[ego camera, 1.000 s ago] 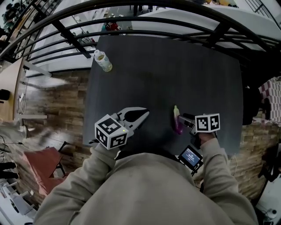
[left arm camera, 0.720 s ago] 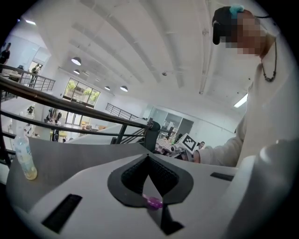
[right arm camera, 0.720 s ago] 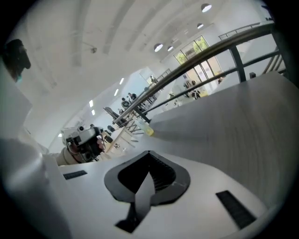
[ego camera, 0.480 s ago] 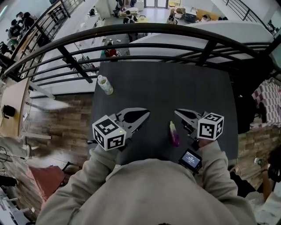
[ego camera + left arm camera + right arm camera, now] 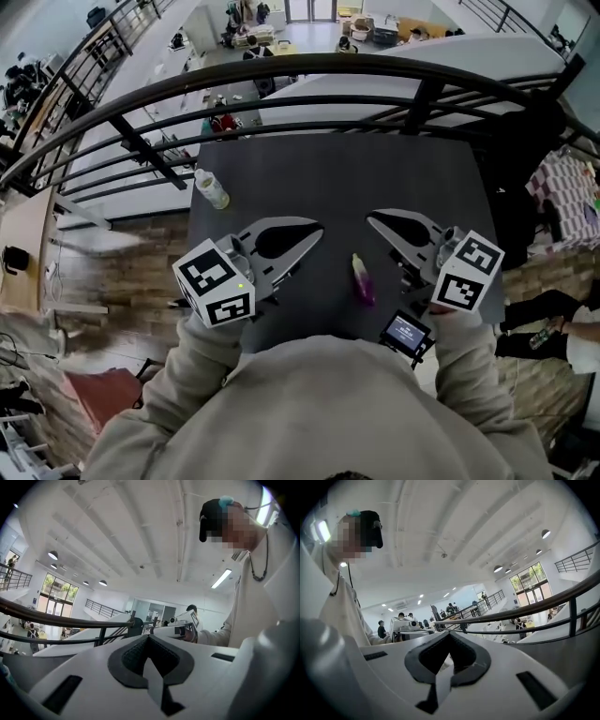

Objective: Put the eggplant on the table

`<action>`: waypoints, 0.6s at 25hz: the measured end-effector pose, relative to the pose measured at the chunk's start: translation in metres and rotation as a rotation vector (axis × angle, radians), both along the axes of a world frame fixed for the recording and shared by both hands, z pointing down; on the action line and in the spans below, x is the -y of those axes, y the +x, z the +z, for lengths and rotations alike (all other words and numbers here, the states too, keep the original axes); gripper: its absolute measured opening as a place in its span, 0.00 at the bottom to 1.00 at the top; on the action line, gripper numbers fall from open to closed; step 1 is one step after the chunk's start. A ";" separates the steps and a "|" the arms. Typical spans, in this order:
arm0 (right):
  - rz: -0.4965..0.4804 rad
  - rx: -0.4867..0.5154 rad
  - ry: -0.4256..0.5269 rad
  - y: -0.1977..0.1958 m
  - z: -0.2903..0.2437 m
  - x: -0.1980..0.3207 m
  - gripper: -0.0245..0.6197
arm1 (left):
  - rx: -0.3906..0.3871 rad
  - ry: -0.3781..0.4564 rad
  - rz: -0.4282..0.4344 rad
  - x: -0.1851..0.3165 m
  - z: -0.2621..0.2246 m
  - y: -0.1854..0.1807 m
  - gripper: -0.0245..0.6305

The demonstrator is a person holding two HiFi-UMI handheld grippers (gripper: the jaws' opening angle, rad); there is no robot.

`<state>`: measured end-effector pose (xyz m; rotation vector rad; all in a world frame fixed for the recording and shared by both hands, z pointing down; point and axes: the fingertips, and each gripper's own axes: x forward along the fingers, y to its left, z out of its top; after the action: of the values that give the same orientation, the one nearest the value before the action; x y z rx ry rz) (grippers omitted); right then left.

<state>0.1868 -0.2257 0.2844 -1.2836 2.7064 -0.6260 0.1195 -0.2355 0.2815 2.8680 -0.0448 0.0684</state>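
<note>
Purple eggplant lies loose on the table, so the placing looks done. Left gripper and right gripper flank the eggplant, jaws pressed together on nothing. I judge the next move is only to draw clear.

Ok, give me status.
Left gripper, right gripper: jaws shut, empty. Eggplant lying on table between them. Bottle at far corner, clear.

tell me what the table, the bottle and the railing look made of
Table: dark matte board, perhaps laminate or painted wood, since it shows no glare. Bottle: likely clear plastic, with a see-through body and a pale cap. Railing: black metal tube, probably painted, smooth with a faint sheen.
</note>
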 end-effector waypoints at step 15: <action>0.007 -0.030 -0.031 0.005 0.006 -0.027 0.06 | -0.002 -0.006 -0.001 -0.018 0.003 0.006 0.04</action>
<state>0.1914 -0.1989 0.2904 -1.3196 2.7257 -0.6550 0.1252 -0.2178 0.2845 2.8617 -0.0451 0.0659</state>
